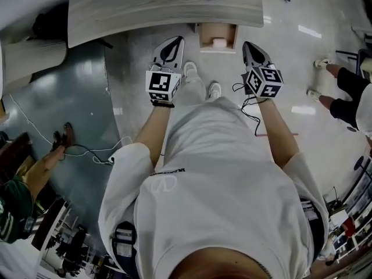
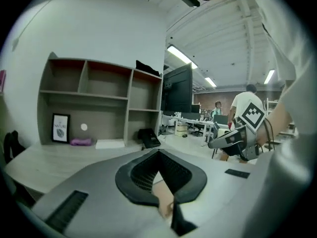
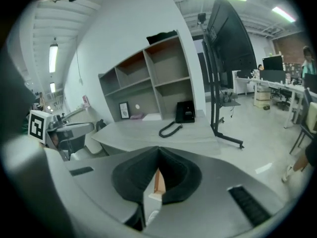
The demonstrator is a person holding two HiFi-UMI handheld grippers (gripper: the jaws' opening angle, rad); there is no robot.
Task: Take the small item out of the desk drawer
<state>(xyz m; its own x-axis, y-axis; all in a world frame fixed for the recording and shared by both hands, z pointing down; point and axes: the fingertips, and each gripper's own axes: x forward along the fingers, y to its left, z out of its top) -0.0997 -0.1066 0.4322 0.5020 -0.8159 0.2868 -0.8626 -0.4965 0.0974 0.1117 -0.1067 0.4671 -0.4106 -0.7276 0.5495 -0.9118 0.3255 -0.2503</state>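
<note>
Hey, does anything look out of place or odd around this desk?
Only the desk drawer stands out: it is pulled open below the desk edge, with a small pale item lying inside. Nothing looks spilled, tipped or damaged.

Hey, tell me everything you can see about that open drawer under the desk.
The drawer is a small, light tan box, wood-like, pulled out from under the pale wood-grain desk with its top open. Seen from above in the head view, it sits level, just beyond the person's shoes. A small pale item lies inside near the middle. The left gripper and right gripper flank it; neither touches it.
</note>
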